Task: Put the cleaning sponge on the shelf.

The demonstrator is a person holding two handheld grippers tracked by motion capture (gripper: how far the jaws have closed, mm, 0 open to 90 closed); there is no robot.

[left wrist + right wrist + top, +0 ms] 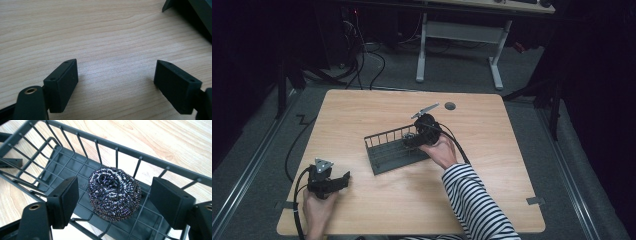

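Right gripper (112, 202): jaws standing apart, pads clear on both sides of the steel scourer (113, 192); nothing is being clamped.
Left gripper (115, 82): jaws standing apart, nothing between them; it is resting low over bare wood near the table's front left corner.
Steel scourer: sitting between the right gripper's jaws on the floor of the wire basket (62, 162), near the basket end closest to that gripper.
Risk, snagging: a jaw pad is likely to catch a basket wire on withdrawal, dragging or tipping the basket.
Risk, clinging: steel strands may be hooking a pad, lifting the scourer out again.
Surface: light wood-grain table (362, 115), with a round cable port beyond the right gripper.
Room: dark, grey carpet, loose cables, white desk frame beyond the table.
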